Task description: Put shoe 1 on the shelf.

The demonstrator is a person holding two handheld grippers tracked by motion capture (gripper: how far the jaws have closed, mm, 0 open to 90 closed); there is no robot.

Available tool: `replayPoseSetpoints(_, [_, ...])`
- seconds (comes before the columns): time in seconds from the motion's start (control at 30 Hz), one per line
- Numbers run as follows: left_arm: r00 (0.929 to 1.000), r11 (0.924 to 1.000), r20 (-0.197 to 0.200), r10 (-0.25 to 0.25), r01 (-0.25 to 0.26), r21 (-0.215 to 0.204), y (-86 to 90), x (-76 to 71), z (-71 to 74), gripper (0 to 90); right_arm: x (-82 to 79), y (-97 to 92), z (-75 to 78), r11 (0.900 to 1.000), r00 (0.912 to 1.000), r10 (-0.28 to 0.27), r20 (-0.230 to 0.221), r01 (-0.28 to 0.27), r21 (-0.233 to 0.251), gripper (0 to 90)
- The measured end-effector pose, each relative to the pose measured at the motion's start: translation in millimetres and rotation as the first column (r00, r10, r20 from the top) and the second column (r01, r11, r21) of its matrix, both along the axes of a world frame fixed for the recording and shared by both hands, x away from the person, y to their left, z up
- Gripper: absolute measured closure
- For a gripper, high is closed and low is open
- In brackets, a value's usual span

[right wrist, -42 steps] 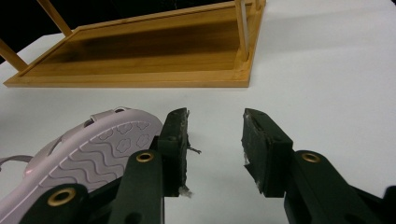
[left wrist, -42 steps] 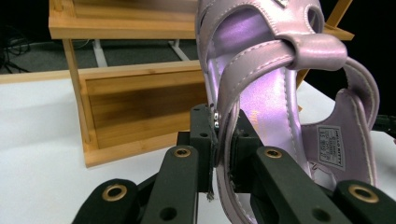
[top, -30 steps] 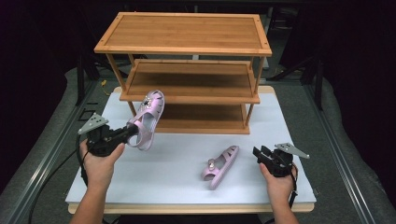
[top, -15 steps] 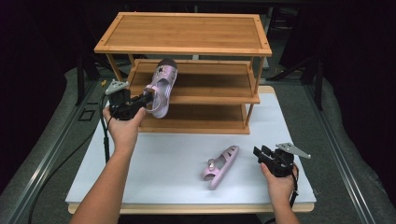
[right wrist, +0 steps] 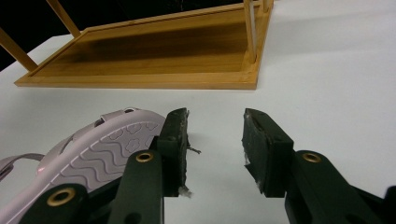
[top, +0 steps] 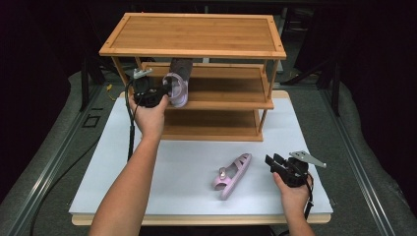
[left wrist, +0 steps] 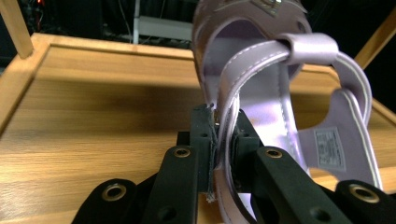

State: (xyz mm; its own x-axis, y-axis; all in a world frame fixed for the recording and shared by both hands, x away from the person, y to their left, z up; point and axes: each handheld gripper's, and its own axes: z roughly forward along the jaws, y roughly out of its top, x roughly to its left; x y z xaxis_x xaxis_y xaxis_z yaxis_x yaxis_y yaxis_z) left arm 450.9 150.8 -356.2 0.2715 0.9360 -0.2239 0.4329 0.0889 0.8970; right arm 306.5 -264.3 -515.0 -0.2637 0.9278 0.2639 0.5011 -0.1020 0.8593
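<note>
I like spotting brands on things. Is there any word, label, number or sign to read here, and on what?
No text here can be read.
Insole of the held sandal: a small white printed label, too blurred to read.
Sandal on the table, wooden rack: no writing visible.

My lilac sandal (top: 176, 87) is pinched by its strap, heel end toward me and toe pointing to twelve o'clock, hanging over the left end of the wooden rack's (top: 196, 34) middle shelf; up close its glossy straps loop over a pale insole bearing a small label. Its mate (top: 231, 175) lies tipped on its side on the white table (top: 147, 167), toe toward one o'clock, wavy sole showing
</note>
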Motion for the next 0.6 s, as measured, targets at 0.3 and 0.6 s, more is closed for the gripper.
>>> replayPoseSetpoints(0.3, [0.9996, 0.9998, -0.020, 0.019, -0.019, 0.006, -5.2, 19.0, 0.1, 82.6, -0.4, -0.8, -1.2, 1.0000, 1.0000, 0.002, -0.007, -0.002, 0.007, 60.7])
replayPoseSetpoints(0.6, [0.9993, 0.9980, -0.038, 0.000, -0.002, -0.063, -5.8, 28.3, -0.8, 79.4, -1.4, -1.7, -1.9, 0.9998, 0.9999, -0.004, -0.012, 0.004, 0.021, 60.6])
